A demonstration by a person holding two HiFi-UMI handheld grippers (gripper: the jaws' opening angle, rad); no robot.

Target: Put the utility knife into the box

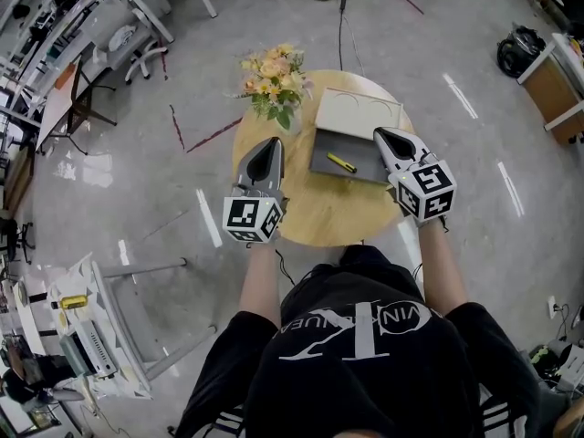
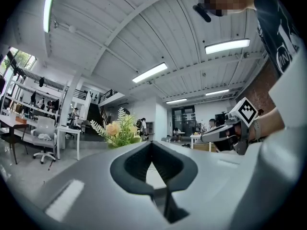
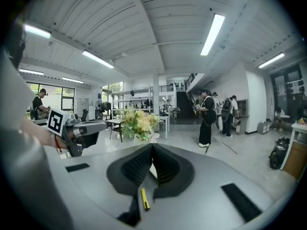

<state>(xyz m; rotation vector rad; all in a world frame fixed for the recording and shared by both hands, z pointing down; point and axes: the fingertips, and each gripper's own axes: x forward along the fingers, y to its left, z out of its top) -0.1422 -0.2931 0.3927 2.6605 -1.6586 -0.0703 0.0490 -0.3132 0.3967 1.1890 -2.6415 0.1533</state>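
Black shirt (image 1: 356, 354): closest to the head camera. The person stands right at the table edge, so both arms can reach over it.
Left gripper (image 1: 274, 141): held over bare wood on the left side of the table. Its two fingers are pressed together at the tips and nothing is between them. I think it just waits out of the way.
Right gripper (image 1: 379, 133): held over the right edge of the box. Its fingers are pressed together too and carry nothing.
Round table (image 1: 310, 228): made of wood. It holds the box and the flowers, close enough for both grippers.
Utility knife (image 1: 341, 162): small and yellow. It lies flat on the grey inside of the box, a little to the left of the right gripper and not touching it. The right gripper view shows it down through the gap under the fingers.
Box (image 1: 370, 164): open, with a grey bottom. Its pale lid (image 1: 358, 113) is folded back on the far side, so the way in is free.
Job: it looks done, since the knife is in the box. The lid is not shut.
Flowers (image 1: 271, 78): yellow and peach, at the far left edge of the table, just beside the lid's corner.
Floor (image 1: 164, 181): grey and shiny, all around the table.
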